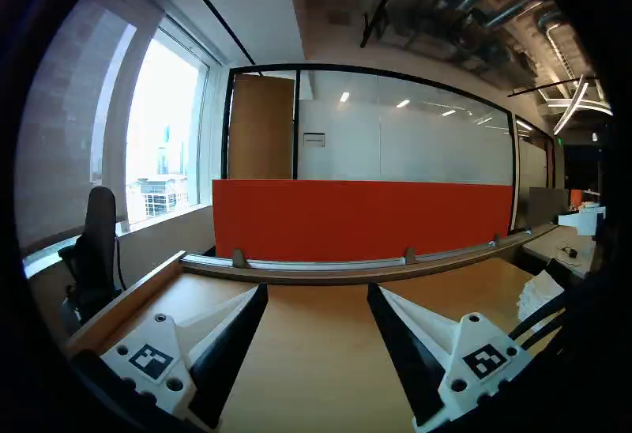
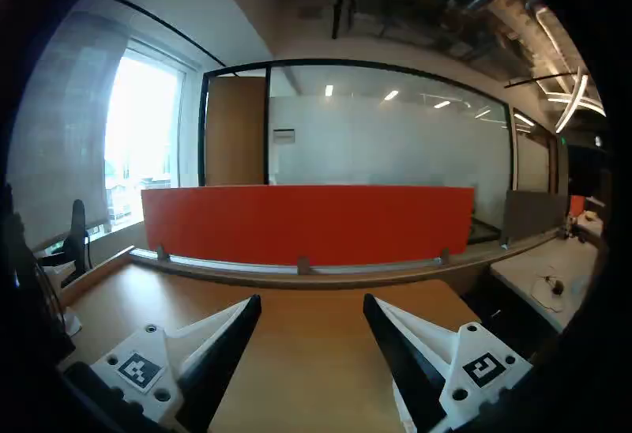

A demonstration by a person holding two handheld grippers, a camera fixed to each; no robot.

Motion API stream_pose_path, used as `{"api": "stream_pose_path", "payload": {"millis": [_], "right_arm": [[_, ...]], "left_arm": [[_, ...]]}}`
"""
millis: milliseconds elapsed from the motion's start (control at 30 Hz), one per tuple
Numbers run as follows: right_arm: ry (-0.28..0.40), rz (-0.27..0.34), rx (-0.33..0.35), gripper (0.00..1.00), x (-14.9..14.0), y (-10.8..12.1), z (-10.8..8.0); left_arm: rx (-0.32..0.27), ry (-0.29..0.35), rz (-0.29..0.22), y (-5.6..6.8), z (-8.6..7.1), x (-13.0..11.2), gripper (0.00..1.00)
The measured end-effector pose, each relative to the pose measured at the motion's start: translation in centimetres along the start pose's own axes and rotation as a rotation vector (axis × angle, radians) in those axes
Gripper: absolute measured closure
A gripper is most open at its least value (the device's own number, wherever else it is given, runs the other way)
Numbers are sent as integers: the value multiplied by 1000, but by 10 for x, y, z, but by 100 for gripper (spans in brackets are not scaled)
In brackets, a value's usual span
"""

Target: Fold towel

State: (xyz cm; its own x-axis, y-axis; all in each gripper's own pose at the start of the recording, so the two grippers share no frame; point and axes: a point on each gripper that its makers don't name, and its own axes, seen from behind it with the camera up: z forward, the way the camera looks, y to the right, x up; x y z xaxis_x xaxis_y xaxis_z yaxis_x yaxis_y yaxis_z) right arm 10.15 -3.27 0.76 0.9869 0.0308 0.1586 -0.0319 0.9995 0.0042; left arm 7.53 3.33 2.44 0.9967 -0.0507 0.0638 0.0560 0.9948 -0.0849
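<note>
Fingers of the left gripper (image 1: 316, 289) are spread wide apart, with nothing between them. They hang over a light brown wooden worktop (image 1: 316, 370). A white folded stack of cloth (image 1: 542, 295), which looks like the towel, lies at the right edge of the worktop, well apart from these fingers. It is too far off to the side to tell more. A long red flat panel (image 1: 355, 220) stands along the back edge of the worktop. A black chair (image 1: 93, 255) sits past the left edge, below a bright window (image 1: 162, 141). The right gripper (image 2: 310, 300) has its fingers spread wide too, with nothing between them. It hangs over the wooden worktop and faces the red panel.
</note>
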Motion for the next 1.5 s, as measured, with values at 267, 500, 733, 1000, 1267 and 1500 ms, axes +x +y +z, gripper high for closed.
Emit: {"api": "stream_pose_path", "payload": {"millis": [267,500,733,1000,1267,1500], "right_arm": [[-8,10,-8,0,-1,-6,-2],[-3,3,-21,0,-6,-9,-4],[-7,-4,-32,0,-25,-10,-6],[1,-28,-46,0,-43,-13,-7],[17,-30,-37,0,-56,-24,-2],[23,-30,-37,0,-67,-28,0]], "left_arm": [[14,30,3,-9,-7,-12,7],[15,44,9,-13,-10,-33,7],[10,50,33,-17,-11,-59,7],[17,64,43,-27,-13,-89,7],[31,80,23,-38,-12,-114,7],[34,85,19,-40,-10,-133,7]]}}
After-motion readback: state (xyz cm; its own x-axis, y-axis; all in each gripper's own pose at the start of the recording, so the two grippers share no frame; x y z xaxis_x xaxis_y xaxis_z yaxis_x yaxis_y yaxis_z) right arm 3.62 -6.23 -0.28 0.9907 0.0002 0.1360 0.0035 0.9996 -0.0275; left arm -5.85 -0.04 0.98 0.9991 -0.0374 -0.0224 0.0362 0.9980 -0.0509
